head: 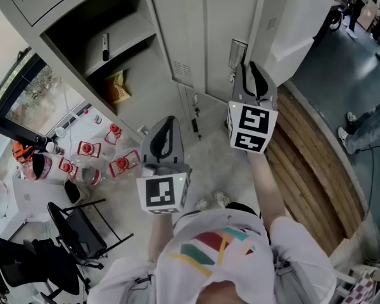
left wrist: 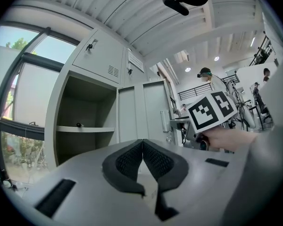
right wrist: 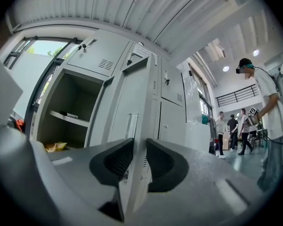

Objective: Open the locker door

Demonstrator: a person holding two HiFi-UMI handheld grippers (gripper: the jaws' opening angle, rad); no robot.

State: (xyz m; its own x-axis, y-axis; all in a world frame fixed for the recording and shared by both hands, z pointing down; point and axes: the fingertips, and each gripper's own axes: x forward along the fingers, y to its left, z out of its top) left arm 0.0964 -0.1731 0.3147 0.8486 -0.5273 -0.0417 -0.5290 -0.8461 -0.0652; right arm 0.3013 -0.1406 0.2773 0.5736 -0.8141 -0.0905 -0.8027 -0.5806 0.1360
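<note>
A bank of pale grey metal lockers [head: 196, 18] stands in a bright room with a ribbed ceiling. A window [left wrist: 19, 74] lies well to the left of the locker door [right wrist: 127, 102], and several people [right wrist: 231, 131] stand far off to its right.

The locker door [head: 223, 37] is seen almost edge-on from the right gripper view, with a narrow upright handle plate [right wrist: 131, 125] on its face. The right tool [right wrist: 139, 145] points level at it. The door's free edge runs up between the two dark pads, which pinch it from both sides. From the head view, the right tool [head: 248, 69] reaches up to the door just beside the handle plate [head: 238, 54].

Left of the door is an open compartment [head: 114, 49]. A shelf [right wrist: 68, 118] inside carries a small dark stick-like item [head: 105, 46], and a yellow packet [right wrist: 56, 146] lies on the compartment floor below it.

The left tool [left wrist: 142, 142] is held back from the door, lower and to its left in the head view [head: 170, 120]. Its pads are pressed together at the tips with nothing between them.

A black chair [head: 82, 227] stands well away from the door, at the lower left.
</note>
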